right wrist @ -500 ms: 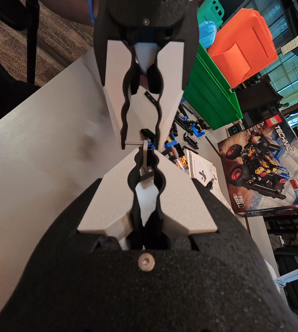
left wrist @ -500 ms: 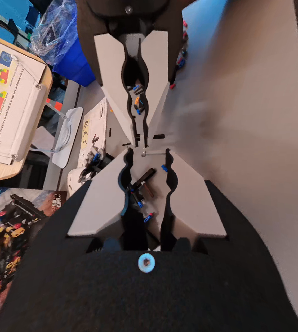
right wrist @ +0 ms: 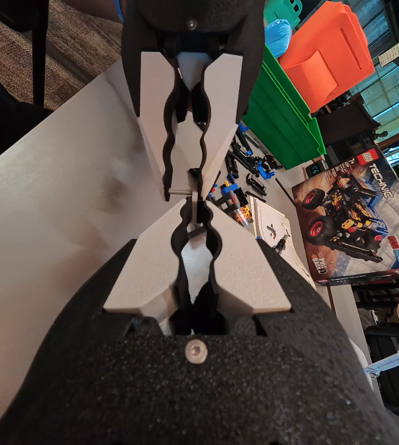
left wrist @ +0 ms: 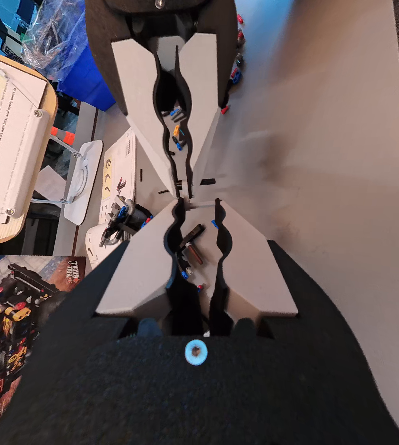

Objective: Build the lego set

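My left gripper (left wrist: 199, 201) has its fingertips closed on the two ends of a short grey axle (left wrist: 202, 205), which lies crosswise between them above the table. My right gripper (right wrist: 196, 202) faces it tip to tip and is shut on a small black piece (right wrist: 199, 212) with a grey part at its end. The axle (right wrist: 179, 192) meets that grey part. In the right wrist view the left gripper (right wrist: 184, 192) comes in from the top. In the left wrist view the right gripper (left wrist: 184, 192) comes in from the top.
On the grey table (left wrist: 314, 168) lie a black beam (left wrist: 191, 237), a brown axle (left wrist: 194, 256) and small pins. A partly built model (right wrist: 232, 199), the instruction booklet (right wrist: 273, 226) and the set box (right wrist: 362, 216) lie to one side. A green bin (right wrist: 285, 120) stands behind them. The grippers are tip to tip, or close to it.
Almost nothing has changed. Both grippers stay tip to tip with the axle and the black piece held, and have shifted only slightly.
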Demonstrator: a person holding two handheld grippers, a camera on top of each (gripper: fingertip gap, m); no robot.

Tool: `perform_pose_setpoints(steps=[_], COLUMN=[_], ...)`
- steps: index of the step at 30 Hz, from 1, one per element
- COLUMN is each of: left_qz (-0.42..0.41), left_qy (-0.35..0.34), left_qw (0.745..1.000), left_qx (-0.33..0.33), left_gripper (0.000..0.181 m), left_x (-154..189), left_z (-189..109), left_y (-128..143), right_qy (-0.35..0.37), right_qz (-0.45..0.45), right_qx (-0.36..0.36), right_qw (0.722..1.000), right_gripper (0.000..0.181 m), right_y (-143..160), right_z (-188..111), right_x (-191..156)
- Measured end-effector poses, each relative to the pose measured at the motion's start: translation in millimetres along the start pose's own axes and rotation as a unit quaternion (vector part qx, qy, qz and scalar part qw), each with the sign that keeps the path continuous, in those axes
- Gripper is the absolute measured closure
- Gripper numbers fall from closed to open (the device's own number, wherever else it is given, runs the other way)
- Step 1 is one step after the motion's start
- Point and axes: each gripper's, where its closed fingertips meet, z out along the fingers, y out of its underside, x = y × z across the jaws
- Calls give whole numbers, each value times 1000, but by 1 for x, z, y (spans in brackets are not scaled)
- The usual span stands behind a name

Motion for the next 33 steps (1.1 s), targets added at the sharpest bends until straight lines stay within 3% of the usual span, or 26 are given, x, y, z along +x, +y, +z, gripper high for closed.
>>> perform_pose_setpoints(steps=[1, 11, 16, 21, 24, 27, 31, 33], left_qz=[0, 1, -26, -59, -99, -135, -162, -187], left_qy=[3, 32, 49, 8, 25, 21, -44, -45], left_qw=[1000, 999, 998, 996, 991, 983, 969, 963], left_qx=[-2, -11, 18, 67, 89, 121, 179, 191], left_gripper=[159, 160, 159, 158, 148, 147, 154, 157], left_x=[0, 8, 7, -16, -25, -44, -78, -81], left_z=[0, -2, -5, -6, -5, -5, -10, -17], left_y=[0, 3, -2, -8, -3, 0, 5, 10], right_qy=[-1, -15, -23, 7, 51, 123, 197, 224], right_qz=[0, 2, 28, 98, 151, 245, 424, 486], right_qx=[0, 2, 19, 37, 44, 35, 40, 45], right_qw=[1000, 1000, 999, 994, 986, 961, 883, 844], right_gripper=[174, 174, 174, 174, 174, 175, 175, 175], right_y=[0, -1, -4, -3, 9, 43, 103, 128], right_z=[0, 4, 2, -7, -20, -41, -72, -84], right_x=[0, -8, -7, 14, 41, 82, 125, 135])
